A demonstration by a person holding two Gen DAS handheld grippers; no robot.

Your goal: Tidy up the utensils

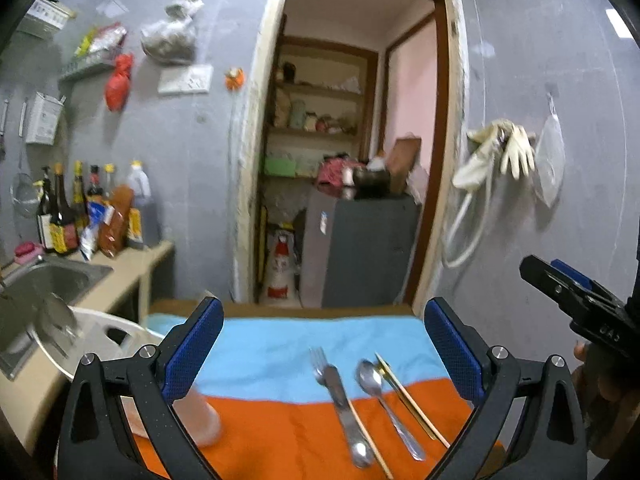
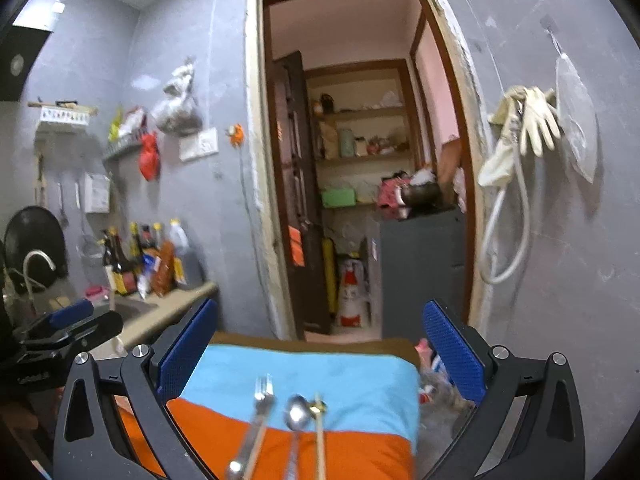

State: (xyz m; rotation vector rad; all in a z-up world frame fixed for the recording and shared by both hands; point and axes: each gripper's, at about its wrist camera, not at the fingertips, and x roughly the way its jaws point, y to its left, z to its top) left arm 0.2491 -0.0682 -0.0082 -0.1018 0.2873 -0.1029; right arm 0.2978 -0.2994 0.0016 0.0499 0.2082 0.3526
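Left wrist view: your left tongs point(image 1: 324, 360) stand spread, empty; fork point(image 1: 334, 384), spoon point(image 1: 380, 392) and chopsticks point(image 1: 408, 396) lie side by side on the blue-and-orange cloth point(image 1: 272, 360).
Cup: a pale cup point(image 1: 200, 420) sits by the left finger.
Right wrist view: your right tongs point(image 2: 320, 360) are spread, holding nothing, utensils just ahead.
Risk: the utensils lie close together, so a wide bite may drag two; the cloth could bunch.
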